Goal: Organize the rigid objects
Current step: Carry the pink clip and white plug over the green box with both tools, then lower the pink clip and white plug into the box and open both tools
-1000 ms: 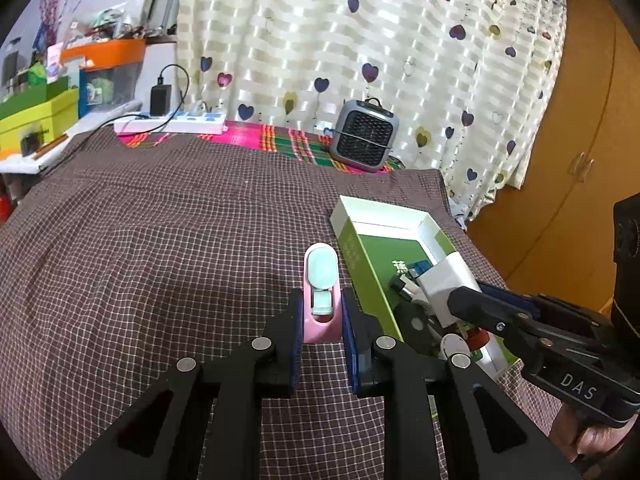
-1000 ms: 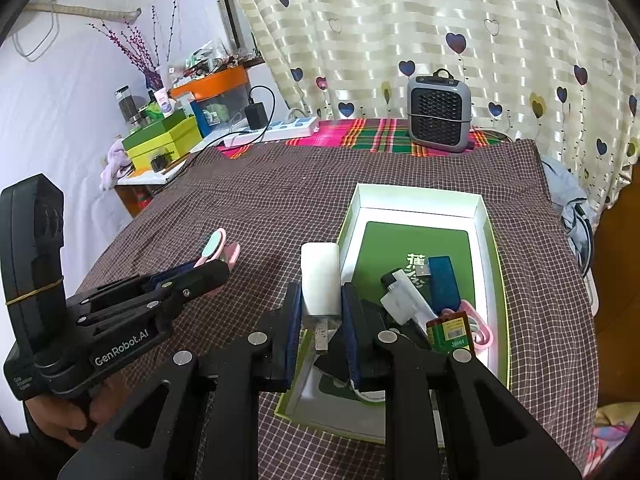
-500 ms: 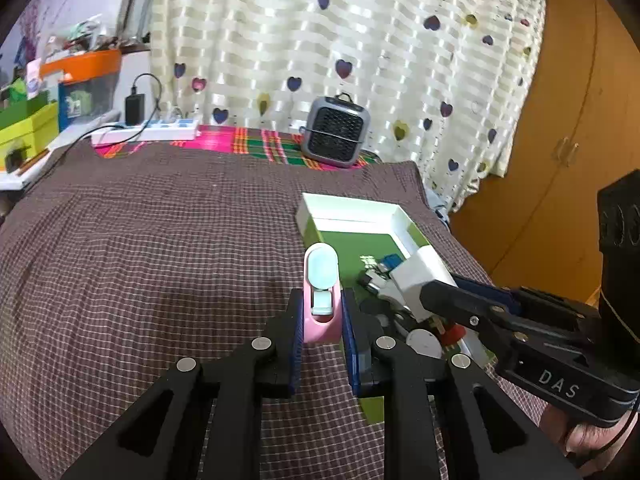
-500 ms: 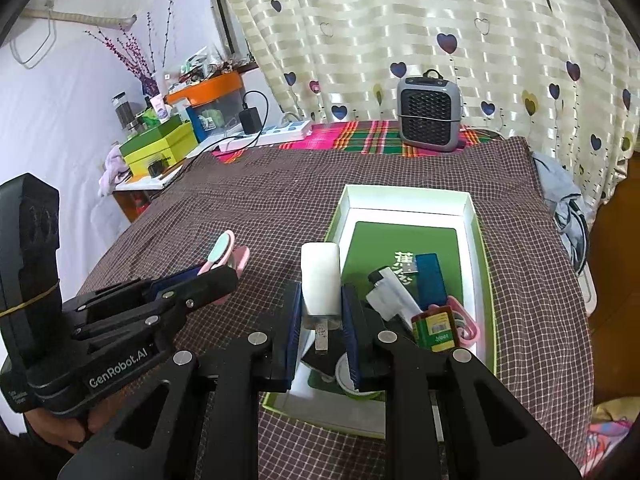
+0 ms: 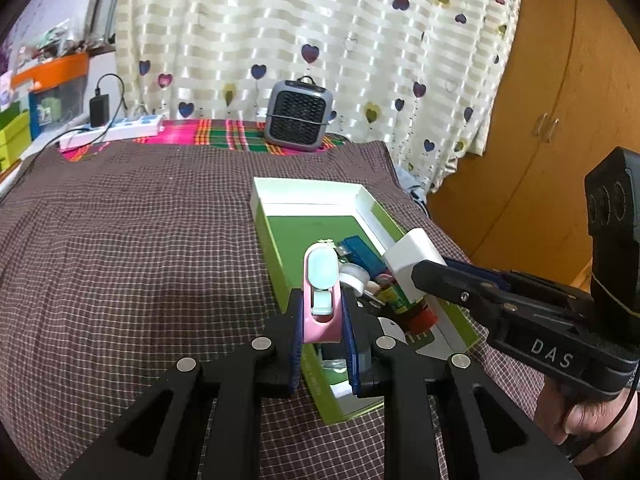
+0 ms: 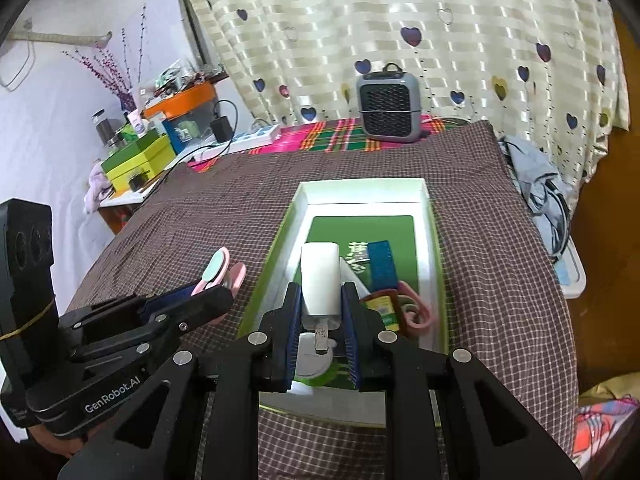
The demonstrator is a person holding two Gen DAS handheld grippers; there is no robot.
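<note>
Two grippers are being held over a bed covered with a brown checked cloth (image 5: 132, 248). The left gripper (image 5: 322, 316) is being kept clamped on a pink clip with a mint pad (image 5: 320, 288), which is being held upright between its blue pads (image 5: 298, 344). The right gripper (image 6: 322, 320) is being kept clamped on a white charger block (image 6: 320, 284), metal prong pointing back toward the camera.

A green-sided box with a white lining (image 6: 426, 216) is being used as the container; in the right wrist view it is lying at 12 o'clock from the right gripper, and the charger block is being held above its near end. Inside it, a blue USB stick (image 6: 382, 266), a pink ring-shaped item (image 6: 416, 304) and a small green-and-yellow packet (image 6: 384, 308) are being stored. In the left wrist view the clip is being held over the box's near left wall. A grey fan heater (image 5: 300, 118) is being left standing at 12 o'clock, by the curtain.
</note>
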